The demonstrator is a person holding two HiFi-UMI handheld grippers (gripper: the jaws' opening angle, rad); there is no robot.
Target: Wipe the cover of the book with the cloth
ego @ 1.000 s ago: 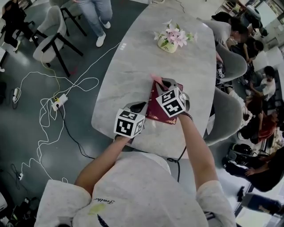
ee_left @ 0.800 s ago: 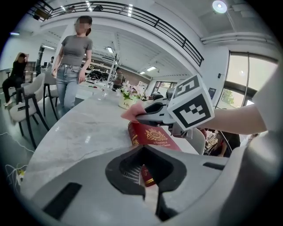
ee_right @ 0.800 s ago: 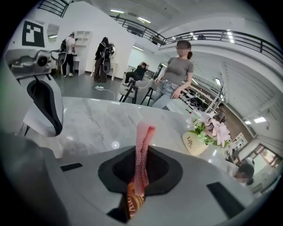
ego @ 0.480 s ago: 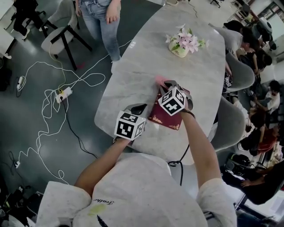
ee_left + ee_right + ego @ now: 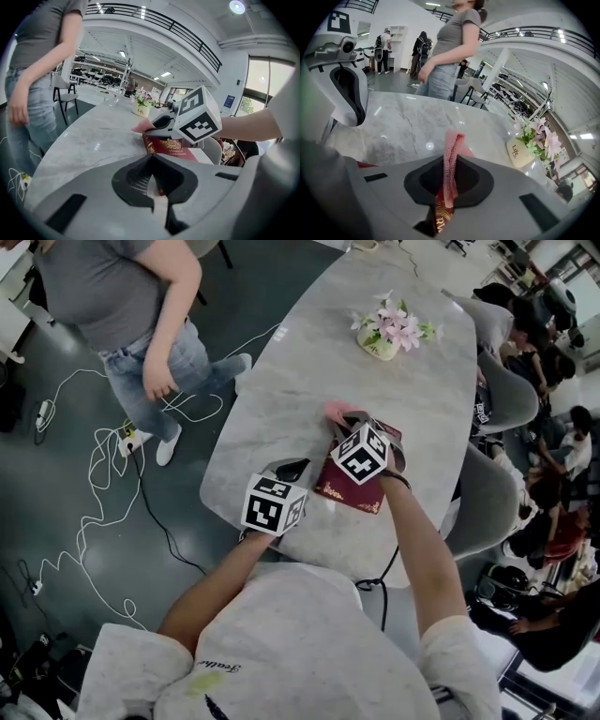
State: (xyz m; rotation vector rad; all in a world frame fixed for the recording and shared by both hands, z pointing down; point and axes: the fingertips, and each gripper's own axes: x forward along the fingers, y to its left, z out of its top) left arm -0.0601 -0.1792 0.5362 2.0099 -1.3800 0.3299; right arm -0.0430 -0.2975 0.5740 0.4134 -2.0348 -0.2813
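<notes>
In the head view, a dark red book [image 5: 352,491] with gold ornament is seen lying flat on a grey marble table [image 5: 281,381], near the edge closest to the person. The left gripper [image 5: 298,472] is placed at the book's near left corner. The right gripper [image 5: 345,423] is held over the far end of the cover, and a pink cloth [image 5: 335,411] shows at its tip. A pot of pink flowers [image 5: 389,334] stands well apart, toward the far end of the table. A standing person [image 5: 122,315] in a grey top and jeans is seen on the floor to the left, beside white cables [image 5: 94,484].

In the left gripper view, the left gripper [image 5: 157,187] is shown with its jaws closed on the near edge of the book [image 5: 171,150]; a pale strip and a sliver of red cover are pinched between them. Beyond, the right gripper [image 5: 187,122] rests over the cover with the cloth [image 5: 143,126] at its tip. The flower pot [image 5: 140,110] is seen behind, and the standing person [image 5: 37,56] at the left.

In the right gripper view, the right gripper [image 5: 447,187] is shown with its jaws pressed together on the cloth [image 5: 451,159], which sticks up between them as a narrow folded strip. Below the jaws, the book [image 5: 439,218] with gold lettering is visible. The left gripper [image 5: 342,79] appears at the left, the flower pot [image 5: 520,152] at the right on the table [image 5: 403,126], and the person [image 5: 450,51] beyond the table.
</notes>
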